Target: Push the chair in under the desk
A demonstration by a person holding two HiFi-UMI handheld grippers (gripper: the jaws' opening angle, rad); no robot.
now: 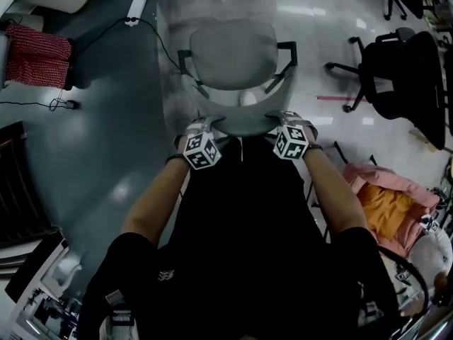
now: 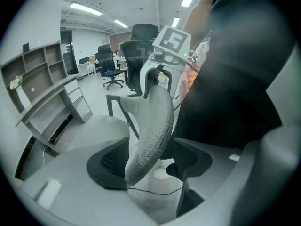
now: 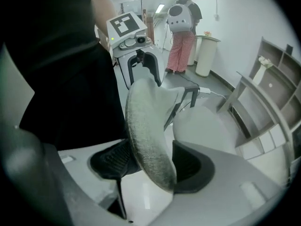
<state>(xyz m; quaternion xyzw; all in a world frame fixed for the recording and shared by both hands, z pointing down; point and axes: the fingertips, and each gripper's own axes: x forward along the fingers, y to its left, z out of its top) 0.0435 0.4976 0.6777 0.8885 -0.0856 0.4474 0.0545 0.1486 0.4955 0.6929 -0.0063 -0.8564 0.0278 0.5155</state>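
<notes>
A grey office chair point(image 1: 232, 52) stands just ahead of me on the floor, its seat facing away. Both grippers sit on the top edge of its backrest point(image 2: 153, 126). My left gripper point(image 2: 150, 161) straddles that edge near its left end; a gap shows beside one pad, so it is open. My right gripper point(image 3: 153, 164) is shut on the backrest point(image 3: 143, 121) near its right end, a pad close against each face. A grey desk with shelves point(image 2: 47, 98) stands beyond the chair and also appears in the right gripper view point(image 3: 268, 98).
Black office chairs point(image 1: 403, 69) stand at the right. A pile of pink and orange cloth point(image 1: 386, 197) lies near my right side. A power strip point(image 1: 136, 9) with its cable lies on the floor ahead. A person in red checked trousers point(image 3: 181, 46) stands beside a white bin point(image 3: 206, 55).
</notes>
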